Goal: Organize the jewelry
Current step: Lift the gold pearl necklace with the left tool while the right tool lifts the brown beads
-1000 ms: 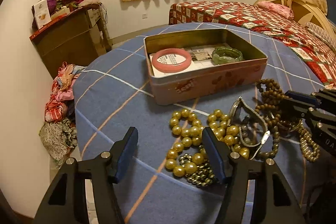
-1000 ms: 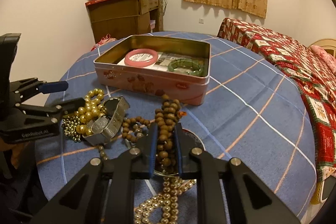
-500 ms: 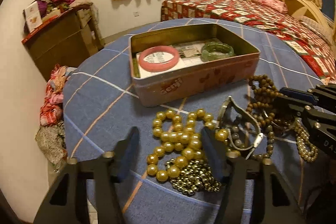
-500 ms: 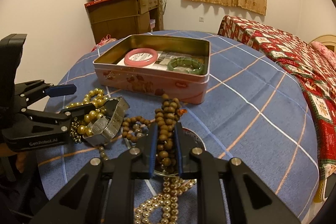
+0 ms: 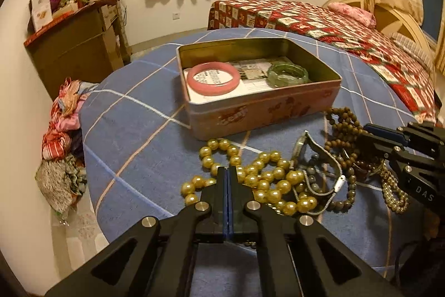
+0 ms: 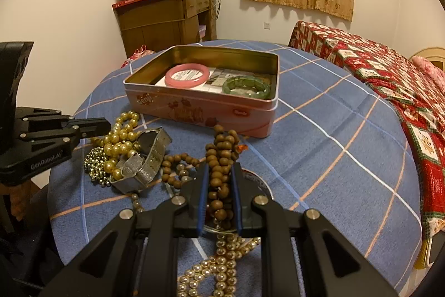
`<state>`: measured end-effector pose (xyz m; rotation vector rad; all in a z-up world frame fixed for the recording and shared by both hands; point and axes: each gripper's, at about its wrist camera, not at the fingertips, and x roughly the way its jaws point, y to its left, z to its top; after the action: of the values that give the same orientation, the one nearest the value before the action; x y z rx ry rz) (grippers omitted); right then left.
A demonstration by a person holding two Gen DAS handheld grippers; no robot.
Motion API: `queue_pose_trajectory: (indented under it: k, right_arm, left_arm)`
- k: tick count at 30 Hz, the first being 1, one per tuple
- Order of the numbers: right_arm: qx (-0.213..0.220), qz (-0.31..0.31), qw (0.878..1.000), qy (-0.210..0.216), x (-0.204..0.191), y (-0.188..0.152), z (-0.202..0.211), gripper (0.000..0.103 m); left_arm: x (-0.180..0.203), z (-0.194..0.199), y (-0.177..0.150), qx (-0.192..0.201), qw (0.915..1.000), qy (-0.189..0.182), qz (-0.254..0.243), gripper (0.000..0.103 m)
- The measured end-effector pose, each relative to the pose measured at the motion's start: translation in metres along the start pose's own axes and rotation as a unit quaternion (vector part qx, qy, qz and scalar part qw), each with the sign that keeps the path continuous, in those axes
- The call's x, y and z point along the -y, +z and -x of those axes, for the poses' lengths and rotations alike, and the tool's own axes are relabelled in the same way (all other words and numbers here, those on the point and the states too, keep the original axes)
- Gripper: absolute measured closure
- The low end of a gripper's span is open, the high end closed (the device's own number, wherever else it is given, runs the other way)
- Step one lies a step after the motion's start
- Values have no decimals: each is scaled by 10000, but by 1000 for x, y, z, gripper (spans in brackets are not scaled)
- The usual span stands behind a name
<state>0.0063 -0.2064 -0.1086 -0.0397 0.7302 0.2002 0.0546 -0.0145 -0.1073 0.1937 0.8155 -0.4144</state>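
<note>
The left gripper sits low in the middle of the left view. Its two blue pads are pressed flat together, with no gap. The tips sit right at the pile of big gold pearl beads, but I cannot tell if a bead string is pinched between them.

The right gripper is low in the middle of the right view. Its jaws are narrow and they squeeze a string of brown wooden beads. The beads run up out of the jaws toward the tin.

The pink tin stands in the middle of both views, on the blue checked tablecloth. It has no lid on. Inside it, a pink bangle lies on the left and a green bangle lies on the right. Both rest on a printed paper.

The other jewelry lies in a heap just in front of the tin. A silver mesh watch band lies beside the gold pearl beads. Tiny dark shiny beads lie at the left of the heap in the right view. A chain of small gold beads hangs at the bottom of the right view, under the right gripper.
</note>
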Motion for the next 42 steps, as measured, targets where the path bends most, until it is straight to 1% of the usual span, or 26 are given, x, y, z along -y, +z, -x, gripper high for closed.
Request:
queue_pose_trajectory:
  k: [1,4,5,7,8,9,10,12,14,15,16,17,18,19,20,21,22,24,25,26,31,34,38,42]
  right_arm:
    - [0,5,10000,-3,1,0,0,84]
    - [0,2,10000,-1,1,0,0,84]
    - [-1,0,10000,0,1,0,0,84]
    - [-2,10,10000,-8,1,0,0,84]
    - [-2,13,10000,-10,1,0,0,84]
    - [-1,13,10000,-11,1,0,0,84]
    - [0,1,10000,-1,1,0,0,84]
    - [-1,0,10000,1,1,0,0,84]
    - [-2,6,10000,-5,1,0,0,84]
    - [-3,13,10000,-11,0,0,0,84]
    - [-1,6,10000,-5,1,0,0,84]
    - [-3,6,10000,-6,1,0,0,84]
    - [-3,5,10000,-5,1,0,0,84]
    - [-3,5,10000,-3,1,0,0,84]
    - [-6,4,10000,-5,1,0,0,84]
    - [-10,2,10000,-5,1,0,0,83]
    - [-17,-2,10000,-8,1,0,0,83]
    - [-23,-9,10000,-6,1,-1,0,83]
    - [-21,-10,10000,-8,1,-1,0,83]
    - [-16,-15,10000,-9,1,-1,0,83]
    - [85,-188,9998,25,7,-1,3,84]
    - [123,-204,9997,23,7,-1,4,84]
    - [203,-206,9996,5,8,-1,8,84]
    - [327,-186,9993,4,9,3,15,85]
  left_arm:
    - [-1,0,0,9,10000,30,11,103]
    - [-8,2,6,160,9995,47,252,103]
    - [-9,2,8,140,9995,88,262,100]
    - [-7,0,11,74,9995,189,225,77]
    - [-6,0,12,91,9995,193,217,53]
    - [-6,-1,12,140,9993,276,209,42]
    - [-5,-3,13,139,9990,366,196,42]
    - [-5,-10,14,42,9994,289,163,42]
    - [-5,-19,15,-29,9994,331,101,42]
    - [-5,-24,16,-104,9994,331,80,44]
    - [-5,-28,16,-157,9995,260,98,50]
    - [-6,-31,16,-212,9996,136,123,63]
    - [-5,-34,17,-269,9995,75,142,67]
    - [-4,-35,17,-277,9995,102,116,68]
    - [-1,-36,18,-287,9995,115,52,71]
    - [1,-36,18,-300,9995,23,18,78]
    - [3,-35,17,-298,9995,-26,-24,81]
    - [6,-33,14,-286,9995,49,-100,82]
    - [7,-32,14,-276,9995,82,-123,89]
    - [8,-30,13,-274,9995,100,-150,93]
    - [0,-17,12,-92,9999,71,-27,93]
    - [-3,-1,16,145,9999,36,44,93]
    - [-1,22,26,467,9989,32,3,93]
    - [2,40,33,703,9975,13,-3,93]
